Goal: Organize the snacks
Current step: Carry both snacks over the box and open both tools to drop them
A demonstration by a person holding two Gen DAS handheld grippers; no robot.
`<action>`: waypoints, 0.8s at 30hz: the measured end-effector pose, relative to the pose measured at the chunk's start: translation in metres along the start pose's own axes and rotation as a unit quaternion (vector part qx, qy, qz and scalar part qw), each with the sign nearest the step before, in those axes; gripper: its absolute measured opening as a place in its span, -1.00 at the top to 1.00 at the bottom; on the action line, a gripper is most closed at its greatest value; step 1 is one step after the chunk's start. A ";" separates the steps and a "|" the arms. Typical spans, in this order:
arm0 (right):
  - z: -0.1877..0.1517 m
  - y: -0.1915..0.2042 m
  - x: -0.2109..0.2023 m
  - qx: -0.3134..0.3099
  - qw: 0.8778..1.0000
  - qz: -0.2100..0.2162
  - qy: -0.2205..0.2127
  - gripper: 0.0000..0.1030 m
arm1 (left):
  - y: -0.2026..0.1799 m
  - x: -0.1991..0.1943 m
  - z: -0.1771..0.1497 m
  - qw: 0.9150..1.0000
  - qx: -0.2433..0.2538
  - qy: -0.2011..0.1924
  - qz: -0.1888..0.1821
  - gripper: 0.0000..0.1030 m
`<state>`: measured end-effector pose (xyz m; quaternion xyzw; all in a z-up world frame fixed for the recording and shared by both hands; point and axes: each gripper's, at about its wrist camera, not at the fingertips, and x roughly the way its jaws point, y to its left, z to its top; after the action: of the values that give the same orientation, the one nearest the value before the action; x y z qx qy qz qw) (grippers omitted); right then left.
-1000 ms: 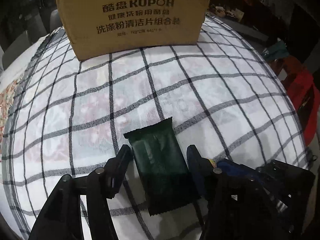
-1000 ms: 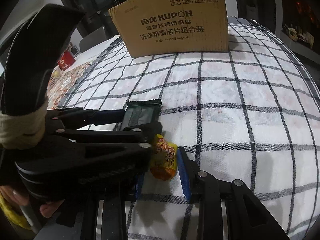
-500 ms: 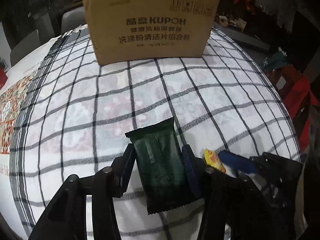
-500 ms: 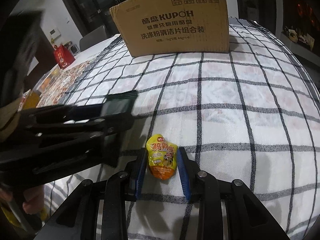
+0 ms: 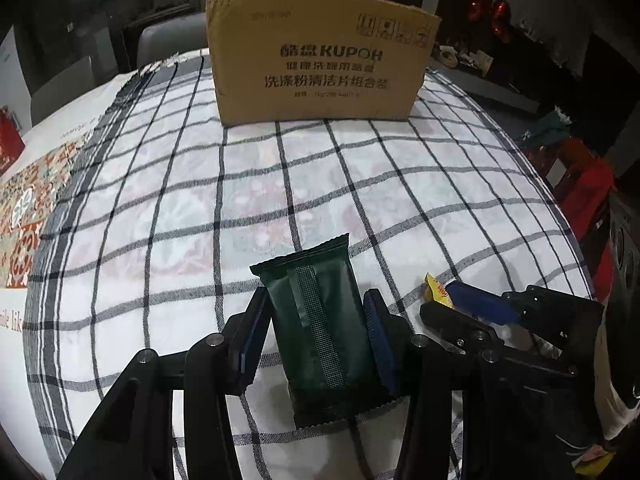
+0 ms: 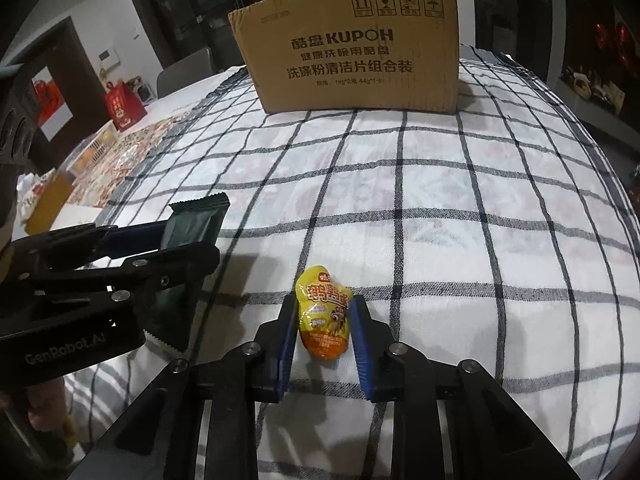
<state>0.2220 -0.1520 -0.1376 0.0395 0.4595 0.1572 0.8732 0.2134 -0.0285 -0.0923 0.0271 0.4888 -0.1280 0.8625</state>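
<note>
My left gripper (image 5: 316, 300) is shut on a dark green snack packet (image 5: 320, 320) and holds it above the checked tablecloth. The packet also shows in the right wrist view (image 6: 192, 224), held by the left gripper (image 6: 160, 248). My right gripper (image 6: 323, 320) is shut on a small yellow snack pouch (image 6: 325, 324) and holds it over the cloth. In the left wrist view the right gripper (image 5: 452, 304) and the yellow pouch (image 5: 438, 294) are just to the right. A brown cardboard box (image 5: 320, 60) stands at the far side of the table (image 6: 352, 48).
The checked cloth (image 5: 200, 200) covers the table between the grippers and the box. A patterned mat (image 5: 24, 208) lies at the left. A red gift bag (image 6: 124, 106) stands far left. Red items (image 5: 580, 184) sit off the table's right edge.
Both grippers have closed on their snacks and lifted them. The left gripper has moved up and back from the box, clear of the right wrist view's centre.
</note>
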 end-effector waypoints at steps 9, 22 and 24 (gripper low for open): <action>0.010 0.001 -0.021 0.006 0.999 0.004 -0.033 0.52 | -0.003 -0.018 0.005 1.000 0.008 -0.028 0.003 0.10; 0.044 0.004 -0.061 0.002 0.995 0.009 -0.100 0.52 | -0.008 -0.048 0.032 0.996 0.024 -0.084 0.008 0.10; 0.051 0.003 -0.065 0.002 0.994 0.009 -0.109 0.52 | -0.008 -0.053 0.039 0.995 0.026 -0.093 0.008 0.10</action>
<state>0.2282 -0.1652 -0.0560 0.0623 0.3617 0.1593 0.9165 0.2179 -0.0322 -0.0263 0.0411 0.4025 -0.1354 0.9044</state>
